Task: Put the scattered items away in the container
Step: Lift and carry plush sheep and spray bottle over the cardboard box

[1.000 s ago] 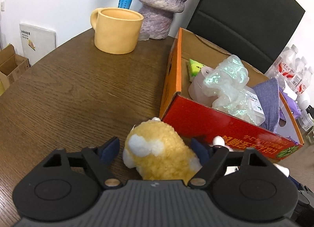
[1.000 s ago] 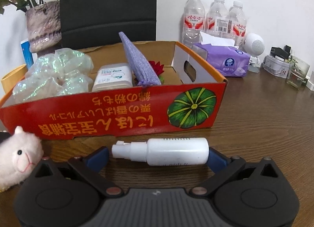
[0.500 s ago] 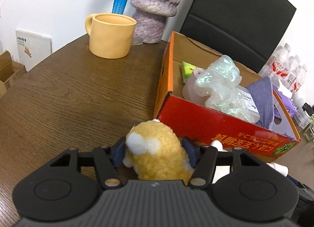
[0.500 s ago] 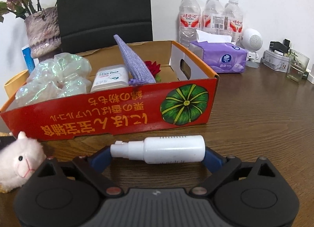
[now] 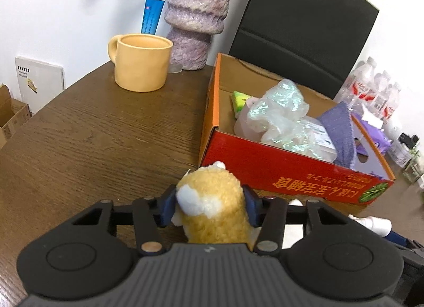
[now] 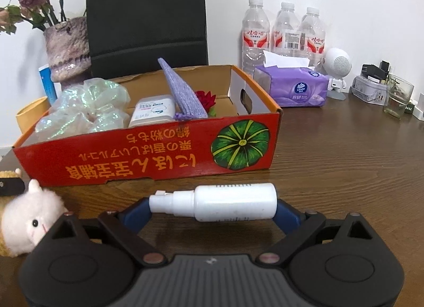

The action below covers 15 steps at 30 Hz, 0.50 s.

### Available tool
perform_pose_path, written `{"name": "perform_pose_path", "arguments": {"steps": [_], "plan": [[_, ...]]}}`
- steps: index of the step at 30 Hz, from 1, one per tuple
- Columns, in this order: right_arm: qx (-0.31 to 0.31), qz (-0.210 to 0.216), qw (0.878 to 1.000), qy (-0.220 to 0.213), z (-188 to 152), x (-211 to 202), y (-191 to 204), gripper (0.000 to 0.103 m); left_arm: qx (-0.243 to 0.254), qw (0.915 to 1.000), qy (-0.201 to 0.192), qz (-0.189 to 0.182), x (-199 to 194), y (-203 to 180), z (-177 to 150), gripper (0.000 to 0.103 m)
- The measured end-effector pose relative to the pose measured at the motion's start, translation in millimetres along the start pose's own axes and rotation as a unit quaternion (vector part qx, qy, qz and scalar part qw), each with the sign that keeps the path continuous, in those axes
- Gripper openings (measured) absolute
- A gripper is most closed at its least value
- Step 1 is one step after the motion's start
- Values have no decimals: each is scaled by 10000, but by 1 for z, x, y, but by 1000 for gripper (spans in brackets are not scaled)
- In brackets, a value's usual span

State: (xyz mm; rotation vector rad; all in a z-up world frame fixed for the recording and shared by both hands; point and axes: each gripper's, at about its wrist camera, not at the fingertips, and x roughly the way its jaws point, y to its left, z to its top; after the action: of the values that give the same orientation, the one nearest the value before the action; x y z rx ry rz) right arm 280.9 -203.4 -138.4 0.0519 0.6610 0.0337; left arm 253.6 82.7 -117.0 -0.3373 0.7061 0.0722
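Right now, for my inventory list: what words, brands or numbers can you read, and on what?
"Vinda": purple tissue pack.
Orange characters, printed upside down: front wall of the red box; I cannot read them reliably.
Red labels on the water bottles: too blurred.
Spray bottle, white pack, blue tube: print too small.

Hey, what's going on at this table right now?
A person is tidying loose items into the red cardboard box with two hand-held grippers. The left hand-held gripper is closing its jaws around a yellow plush alpaca on the table, just in front of the box. The right hand-held gripper has a white spray bottle lengthwise between its pads, raised slightly off the wood. A crinkly bag and other items already lie inside.
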Motion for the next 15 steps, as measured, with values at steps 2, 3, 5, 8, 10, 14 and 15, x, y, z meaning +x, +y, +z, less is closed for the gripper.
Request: {"name": "perform_pose_path", "arguments": {"steps": [2,3,5,8,10,14,15], "plan": [[8,55,10000,-12,-1,-7,-3,97,-58,10000,-14,-80,-7,3,-3,52],[4,84,10000,-19,-2,-10,-4,97,-119,9999,-3,-121,-11,5,-5,52],[-40,134,9999,-65,-4,-19,-4,97,-190,9996,-39,-197,-20,8,-7,52],[-120,215,9996,-147,-5,-34,-4,97,-207,9992,-204,-278,-39,10,-9,52],[-195,265,9993,-204,-6,-45,-4,97,-184,9988,-287,-350,-52,10,-12,52],[-342,341,9985,-265,-6,-65,-3,97,-143,9984,-293,-458,-75,10,-21,52],[-353,370,9984,-232,-5,-69,-3,97,-133,9985,-254,-476,-80,10,-23,52]]}}
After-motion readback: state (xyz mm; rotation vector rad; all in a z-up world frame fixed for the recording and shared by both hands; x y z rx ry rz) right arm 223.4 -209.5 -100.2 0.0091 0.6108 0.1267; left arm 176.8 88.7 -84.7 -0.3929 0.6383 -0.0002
